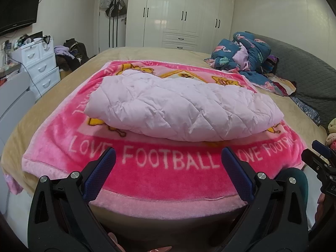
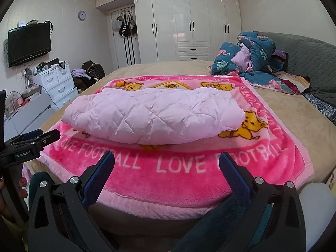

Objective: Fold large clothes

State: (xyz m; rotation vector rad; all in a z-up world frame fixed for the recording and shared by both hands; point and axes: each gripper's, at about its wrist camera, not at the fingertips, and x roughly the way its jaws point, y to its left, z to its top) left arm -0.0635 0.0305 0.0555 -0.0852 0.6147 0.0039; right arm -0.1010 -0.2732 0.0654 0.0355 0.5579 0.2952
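While both grippers hang back at the foot of the bed, neither has hold of anything: the left gripper (image 1: 168, 168) stands with its blue-padded fingers spread wide over the near border of the pink blanket (image 1: 159, 174), and the right gripper (image 2: 167, 169) is spread just as wide beside it. Just beyond them, in the middle of that blanket, lies the pale lilac quilted garment (image 2: 153, 117), already doubled into a thick, puffy bundle with its rounded folded edge toward the grippers.

If another fold is wanted, I would judge the best way is to take the bundle at its two near corners, one claw each, pinching through all the layers so the slippery padded cloth does not slide apart, then carry both ends over together and level. Pressing the air out afterwards should help it lie flat.

Farther back a heap of blue patterned bedding (image 2: 252, 58) sits near the grey headboard (image 2: 310, 63), well apart, with white wardrobes (image 2: 189, 25) behind.
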